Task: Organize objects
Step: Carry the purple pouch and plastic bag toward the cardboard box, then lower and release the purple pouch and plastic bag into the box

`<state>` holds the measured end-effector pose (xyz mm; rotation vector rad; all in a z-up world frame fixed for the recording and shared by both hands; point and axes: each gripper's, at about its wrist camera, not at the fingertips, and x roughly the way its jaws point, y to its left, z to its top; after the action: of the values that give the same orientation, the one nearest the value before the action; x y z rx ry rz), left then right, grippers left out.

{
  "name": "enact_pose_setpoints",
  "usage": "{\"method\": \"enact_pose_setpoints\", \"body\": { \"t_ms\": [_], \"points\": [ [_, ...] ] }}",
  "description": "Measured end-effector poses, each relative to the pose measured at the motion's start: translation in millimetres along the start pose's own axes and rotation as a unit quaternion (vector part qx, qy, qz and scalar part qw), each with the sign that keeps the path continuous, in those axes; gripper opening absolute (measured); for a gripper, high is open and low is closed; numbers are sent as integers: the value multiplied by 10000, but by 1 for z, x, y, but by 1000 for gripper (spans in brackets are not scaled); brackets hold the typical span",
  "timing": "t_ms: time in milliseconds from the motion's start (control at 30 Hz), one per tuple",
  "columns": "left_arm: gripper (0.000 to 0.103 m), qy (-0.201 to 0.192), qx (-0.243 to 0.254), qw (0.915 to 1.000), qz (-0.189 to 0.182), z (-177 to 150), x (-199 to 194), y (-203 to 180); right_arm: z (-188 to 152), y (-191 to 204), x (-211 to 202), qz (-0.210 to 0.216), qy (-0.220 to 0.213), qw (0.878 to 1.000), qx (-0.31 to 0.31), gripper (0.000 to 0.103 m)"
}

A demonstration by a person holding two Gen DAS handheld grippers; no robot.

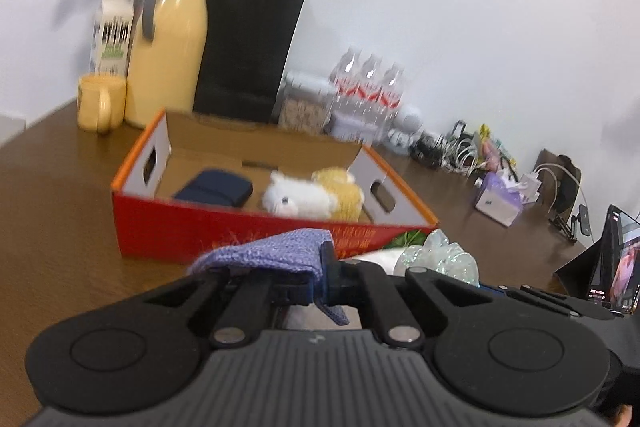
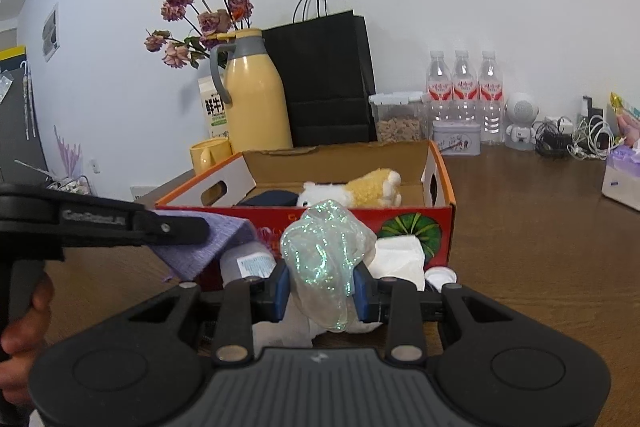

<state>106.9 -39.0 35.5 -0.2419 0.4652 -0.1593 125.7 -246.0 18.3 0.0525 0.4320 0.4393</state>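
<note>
- The left gripper (image 1: 320, 277) is seen closed tight on a purple knitted cloth (image 1: 272, 251); the cloth is pinched at one edge and drapes to the left of the fingers, low in the centre of the left wrist view.
- The right gripper (image 2: 320, 293) is held partly closed around an iridescent crumpled film (image 2: 324, 255), whose bulk bulges above the blue pads (image 2: 280, 291) at lower centre of the right wrist view.
- A white tissue wad (image 2: 400, 259) and a small white bottle (image 2: 248, 261) are seen on the table just behind that film, against the box front.
- The red open box (image 1: 248, 231) lies directly beyond both sets of fingers, its long axis running left to right across the frame.
- Inside it a dark blue pouch (image 1: 214, 189) and a plush toy (image 1: 308, 197) are already lying.
- The box rim is judged nearer the left gripper, so the cloth would need lifting up and forward over the front wall.
</note>
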Motion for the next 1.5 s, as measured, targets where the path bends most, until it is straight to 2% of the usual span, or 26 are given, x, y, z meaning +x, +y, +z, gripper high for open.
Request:
{"method": "enact_pose_setpoints", "body": {
  "t_ms": [200,400,567,700,833,1000,1133,1300,1367,1400,1467,1500],
  "points": [
    [4,-431,407,9982,-64,16,-16,-6,13,3,0,-7,-160,9998,-104,30],
    [4,-858,707,9938,-62,44,-15,-9,35,6,11,-8,-347,9991,-256,30],
    [4,-1156,945,9888,53,71,8,-8,59,5,33,-54,-494,9982,-350,30],
    [4,-1371,1192,9831,244,86,43,-4,78,1,64,-135,-493,9978,-413,30],
    [4,-1197,1165,9855,310,88,88,9,94,-5,107,-198,-369,9984,-382,30],
    [4,-543,878,9940,370,73,133,30,98,-13,159,-297,-119,9992,-254,30],
    [5,-230,766,9962,350,69,139,37,88,-18,178,-315,102,9992,-232,30],
    [6,164,455,9982,347,64,145,46,82,-22,180,-316,209,9992,-161,32],
    [8,189,397,9984,347,64,142,47,80,-21,178,-329,223,9990,-181,38],
    [12,197,383,9985,334,63,140,47,79,-20,176,-342,220,9990,-197,41],
    [34,189,346,9986,350,63,135,47,78,-19,172,-368,198,9989,-210,46],
    [56,176,331,9986,372,63,132,47,78,-19,169,-382,184,9989,-211,50]
  ]
}}
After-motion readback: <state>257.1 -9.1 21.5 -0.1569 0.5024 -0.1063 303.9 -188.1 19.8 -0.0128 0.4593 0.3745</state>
